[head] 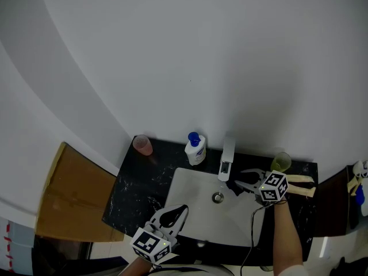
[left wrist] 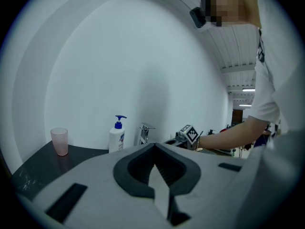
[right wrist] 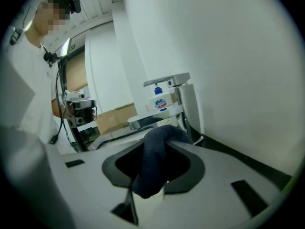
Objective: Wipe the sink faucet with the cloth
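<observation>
The chrome faucet (head: 227, 156) stands at the back rim of the white sink (head: 190, 206). Just right of its base is my right gripper (head: 244, 180), shut on a dark blue cloth (head: 237, 187). In the right gripper view the cloth (right wrist: 153, 163) bulges up between the jaws of the right gripper (right wrist: 164, 138), and the faucet (right wrist: 183, 101) rises close ahead. My left gripper (head: 183, 209) hovers over the sink's front left corner, shut and holding nothing. The left gripper (left wrist: 155, 147) faces the faucet (left wrist: 144, 133) from farther off.
On the black counter (head: 138, 183) stand a pink cup (head: 142, 145) at back left, a white soap bottle (head: 195, 149) with a blue pump beside the faucet, and a green cup (head: 281, 161) at back right. A brown cabinet top (head: 75, 194) lies to the left.
</observation>
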The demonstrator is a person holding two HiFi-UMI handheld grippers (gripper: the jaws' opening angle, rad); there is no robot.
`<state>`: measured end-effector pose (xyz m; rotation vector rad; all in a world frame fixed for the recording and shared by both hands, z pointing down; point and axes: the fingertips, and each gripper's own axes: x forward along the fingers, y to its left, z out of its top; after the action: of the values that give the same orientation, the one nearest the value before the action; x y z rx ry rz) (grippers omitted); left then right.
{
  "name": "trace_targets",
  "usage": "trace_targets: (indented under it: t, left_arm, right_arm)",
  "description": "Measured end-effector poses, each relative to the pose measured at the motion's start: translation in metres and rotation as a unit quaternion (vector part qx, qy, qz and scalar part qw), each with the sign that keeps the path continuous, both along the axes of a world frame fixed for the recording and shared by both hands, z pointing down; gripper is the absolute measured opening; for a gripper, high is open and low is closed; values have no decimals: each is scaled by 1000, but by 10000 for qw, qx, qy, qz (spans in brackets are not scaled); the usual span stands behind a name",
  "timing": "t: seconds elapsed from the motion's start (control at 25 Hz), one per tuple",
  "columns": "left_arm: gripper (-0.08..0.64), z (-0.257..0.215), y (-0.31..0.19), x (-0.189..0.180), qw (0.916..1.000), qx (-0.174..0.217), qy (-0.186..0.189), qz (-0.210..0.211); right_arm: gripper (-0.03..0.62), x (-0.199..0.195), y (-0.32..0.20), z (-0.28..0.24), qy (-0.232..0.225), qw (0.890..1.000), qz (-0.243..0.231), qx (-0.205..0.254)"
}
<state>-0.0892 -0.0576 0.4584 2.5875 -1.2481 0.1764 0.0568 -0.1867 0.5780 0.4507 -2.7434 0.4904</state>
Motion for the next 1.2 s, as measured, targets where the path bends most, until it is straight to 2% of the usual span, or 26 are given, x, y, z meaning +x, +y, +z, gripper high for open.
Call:
trace_targets:
  t: [0.16,0.32,0.44,0.64,0.72,0.88,0.96,1.08,1.2]
  left_arm:
    - [2,5,2,0,10000,-2,19,39]
    - [2,1,2,-2,10000,-15,-30,17]
    - [2,-2,0,-4,10000,10,-28,-9]
    - [2,4,2,-4,10000,9,16,39]
    - [2,6,1,-5,10000,0,27,59]
    - [2,6,0,-4,10000,-14,44,61]
    - [2,5,-2,-4,10000,-42,41,47]
    - [2,7,-4,-2,10000,-19,40,86]
    - [2,6,-9,-1,9999,27,33,132]
  right_arm:
    - [118,3,-27,-2,131,9990,393,196]
    - [120,-9,-32,-6,117,9988,371,297]
    - [120,-17,-16,-10,25,9997,4,242]
    - [119,-20,37,-11,-158,9955,-911,-183]
    - [120,-14,32,-7,-121,9968,-765,-210]
    - [120,2,-12,-4,-114,9997,208,-3]
    - [120,4,-30,-7,-155,9986,489,94]
    - [120,-2,-42,-11,-164,9981,572,158]
    - [120,-12,-38,-10,-164,9991,375,100]
